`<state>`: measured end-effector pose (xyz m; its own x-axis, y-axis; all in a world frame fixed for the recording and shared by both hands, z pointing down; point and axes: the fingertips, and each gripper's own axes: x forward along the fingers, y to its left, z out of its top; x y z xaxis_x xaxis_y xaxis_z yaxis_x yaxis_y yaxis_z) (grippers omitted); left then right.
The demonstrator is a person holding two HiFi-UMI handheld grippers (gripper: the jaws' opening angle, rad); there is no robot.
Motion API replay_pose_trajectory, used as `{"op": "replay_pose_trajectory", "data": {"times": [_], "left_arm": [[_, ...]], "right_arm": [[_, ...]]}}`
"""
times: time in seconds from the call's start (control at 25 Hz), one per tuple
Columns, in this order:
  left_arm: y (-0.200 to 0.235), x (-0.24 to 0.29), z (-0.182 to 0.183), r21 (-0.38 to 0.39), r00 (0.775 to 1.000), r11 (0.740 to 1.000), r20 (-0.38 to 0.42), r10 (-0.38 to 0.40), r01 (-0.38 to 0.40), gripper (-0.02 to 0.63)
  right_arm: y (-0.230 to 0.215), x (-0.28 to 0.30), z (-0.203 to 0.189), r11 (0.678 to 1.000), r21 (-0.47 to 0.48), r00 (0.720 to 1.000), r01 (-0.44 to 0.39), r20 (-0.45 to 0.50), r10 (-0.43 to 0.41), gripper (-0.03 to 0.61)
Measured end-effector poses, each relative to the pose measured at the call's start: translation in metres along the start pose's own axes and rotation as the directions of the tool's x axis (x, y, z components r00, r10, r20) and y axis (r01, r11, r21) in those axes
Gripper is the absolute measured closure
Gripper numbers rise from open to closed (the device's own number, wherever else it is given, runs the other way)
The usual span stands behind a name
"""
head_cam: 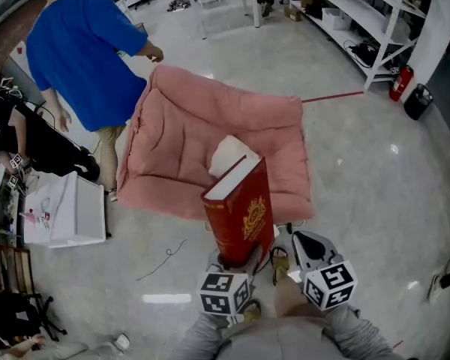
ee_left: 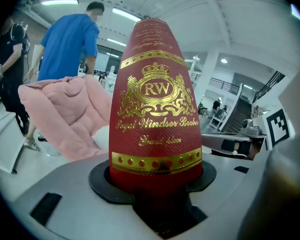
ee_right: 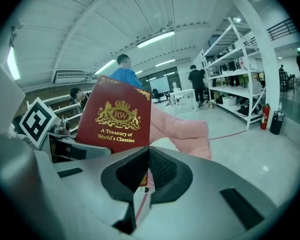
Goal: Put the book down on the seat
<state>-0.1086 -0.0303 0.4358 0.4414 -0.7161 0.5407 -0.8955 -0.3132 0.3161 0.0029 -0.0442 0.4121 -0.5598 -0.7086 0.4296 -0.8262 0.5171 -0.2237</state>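
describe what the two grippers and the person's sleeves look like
The left gripper and right gripper are pale grey moulded shells, their fingers lined in textured black. Each carries a cube with black-and-white square markers: the left cube and the right cube. The sleeves are grey.

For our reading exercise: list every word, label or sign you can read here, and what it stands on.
"RW": crest on the book, spine and cover.
"A Treasury of World's Classics": the book's front cover.
"Royal Windsor Books": spine, curly script, probably.
Smaller spine lines: too blurred to read.
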Motion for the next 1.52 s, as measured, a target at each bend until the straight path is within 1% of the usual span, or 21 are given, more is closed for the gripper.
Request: {"op": "replay_pose_trajectory", "data": {"times": [0.32, 0.64, 0.88, 1.08, 1.52], "left_arm": [[0.008, 0.063, 0.031, -0.002, 0.999, 1.0, -0.029, 0.014, -0.014, 0.37], [0.018, 0.127, 0.048, -0.018, 0.997, 0.999, -0.076, 0.031, -0.033, 0.37], [0.03, 0.17, 0.044, -0.044, 0.991, 0.998, -0.123, 0.042, -0.048, 0.37], [0.039, 0.212, 0.042, -0.087, 0.986, 0.995, -0.158, 0.044, -0.058, 0.37], [0.063, 0.291, 0.029, -0.094, 0.974, 0.993, -0.222, 0.056, -0.078, 0.369]], "right_arm": [[-0.052, 0.039, 0.013, 1.0, 0.016, 0.999, -0.014, -0.049, 0.014, 0.574], [-0.095, 0.078, 0.023, 0.999, 0.043, 0.996, -0.025, -0.085, 0.028, 0.574], [-0.117, 0.111, 0.019, 0.998, 0.037, 0.991, -0.053, -0.118, 0.057, 0.574], [-0.14, 0.138, 0.018, 0.997, 0.051, 0.988, -0.063, -0.135, 0.069, 0.574], [-0.177, 0.181, -0.003, 0.993, 0.102, 0.981, -0.061, -0.177, 0.079, 0.574]]}}
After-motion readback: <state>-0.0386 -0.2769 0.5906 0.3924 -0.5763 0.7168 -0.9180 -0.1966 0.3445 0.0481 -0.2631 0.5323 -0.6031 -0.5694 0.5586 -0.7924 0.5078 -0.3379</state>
